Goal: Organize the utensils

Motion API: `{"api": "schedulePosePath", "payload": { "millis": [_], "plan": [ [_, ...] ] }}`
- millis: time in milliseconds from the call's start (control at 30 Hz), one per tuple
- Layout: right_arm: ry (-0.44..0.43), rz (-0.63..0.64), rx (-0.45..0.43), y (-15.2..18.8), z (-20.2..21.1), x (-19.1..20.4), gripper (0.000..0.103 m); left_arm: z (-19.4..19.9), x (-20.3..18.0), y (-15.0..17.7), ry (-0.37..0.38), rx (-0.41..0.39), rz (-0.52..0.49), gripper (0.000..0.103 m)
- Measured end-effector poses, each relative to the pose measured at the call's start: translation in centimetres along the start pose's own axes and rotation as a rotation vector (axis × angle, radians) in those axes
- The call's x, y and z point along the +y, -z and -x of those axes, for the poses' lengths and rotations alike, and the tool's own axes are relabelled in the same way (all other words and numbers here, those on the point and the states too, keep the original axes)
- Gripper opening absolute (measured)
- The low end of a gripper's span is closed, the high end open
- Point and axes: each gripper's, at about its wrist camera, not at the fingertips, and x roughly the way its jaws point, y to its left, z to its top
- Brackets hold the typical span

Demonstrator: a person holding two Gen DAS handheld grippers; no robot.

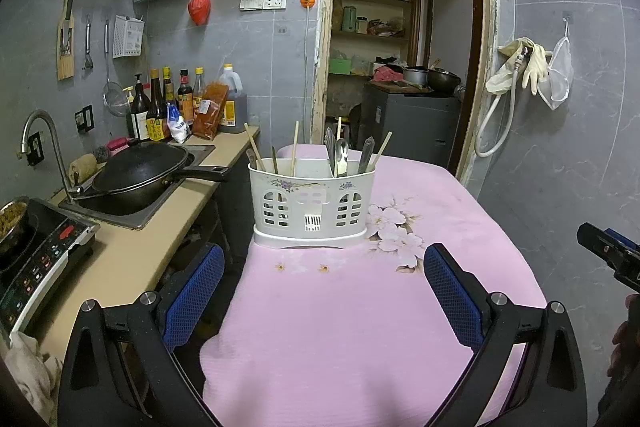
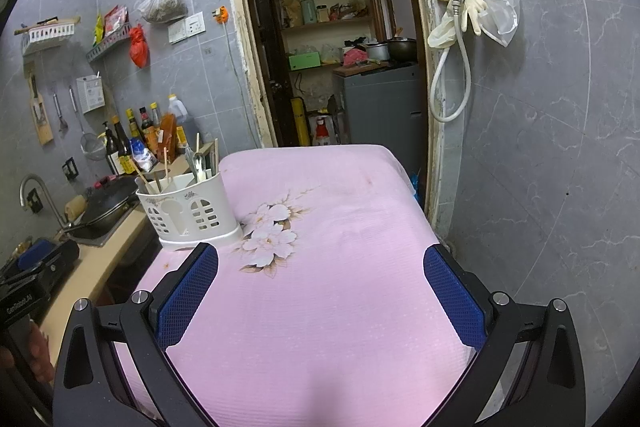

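We hold the left hand-held gripper (image 1: 320, 291) above the near part of a table covered by a pink flowered cloth (image 1: 360, 327), its blue-padded fingers (image 1: 192, 291) spread wide with nothing between them. Straight ahead of it, at the far left part of the cloth, stands the white plastic utensil caddy (image 1: 310, 207) on its drip tray. In the caddy's left compartment we see wooden chopsticks (image 1: 253, 147) leaning upright, and in its right compartment metal spoons (image 1: 341, 155) together with more chopsticks; the middle compartment looks bare from here. The right hand-held gripper (image 2: 320, 291) hovers over the cloth to the right of the caddy, well apart from it, fingers also wide and holding nothing. To the left of the table runs the beige counter (image 1: 132, 259), carrying an induction cooker (image 1: 36, 263), a sink with a black wok (image 1: 140, 175) resting on it, and a row of sauce bottles (image 1: 160, 107) by the wall.
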Motion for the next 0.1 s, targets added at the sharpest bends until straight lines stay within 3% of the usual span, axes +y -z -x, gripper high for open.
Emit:
{"api": "schedulePosePath", "payload": {
  "millis": [100],
  "plan": [
    [0.001, 0.000, -0.001, -0.04, -0.01, -0.04, 0.103, -0.01, -0.06, 0.00, -0.003, -0.002, -0.002, 0.098]
  ]
}}
